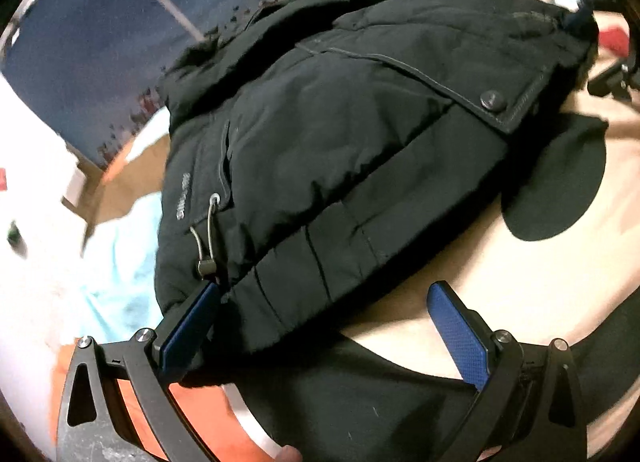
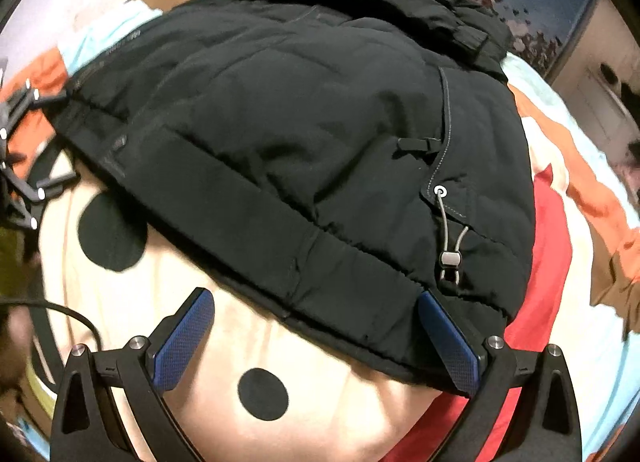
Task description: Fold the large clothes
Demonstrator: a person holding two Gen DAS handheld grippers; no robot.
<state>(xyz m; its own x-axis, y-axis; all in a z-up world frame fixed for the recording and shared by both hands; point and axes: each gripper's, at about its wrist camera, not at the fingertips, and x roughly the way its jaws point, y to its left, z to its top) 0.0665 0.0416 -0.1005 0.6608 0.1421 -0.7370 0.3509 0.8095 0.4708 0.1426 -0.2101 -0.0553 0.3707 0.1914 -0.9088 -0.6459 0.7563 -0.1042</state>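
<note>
A black padded jacket (image 1: 340, 133) lies folded into a bulky bundle on a patterned bed cover (image 1: 520, 286). Its ribbed hem faces both cameras, and a grey drawcord with a stopper (image 1: 206, 266) hangs at one corner. My left gripper (image 1: 325, 286) is open at the hem; its left pad (image 1: 188, 326) touches the jacket's corner, while the right pad is over bare cover. In the right wrist view the jacket (image 2: 300, 121) fills the middle. My right gripper (image 2: 315, 294) is open too, with its right pad (image 2: 448, 342) against the hem below another drawcord (image 2: 450, 238).
The cover (image 2: 340, 402) is cream with black dots, with red, orange and light blue patches. The other gripper shows at the left edge (image 2: 20, 153) and at the right edge (image 1: 612, 77). A blue sea picture (image 1: 100, 33) stands behind. A black cable (image 2: 68, 312) lies near left.
</note>
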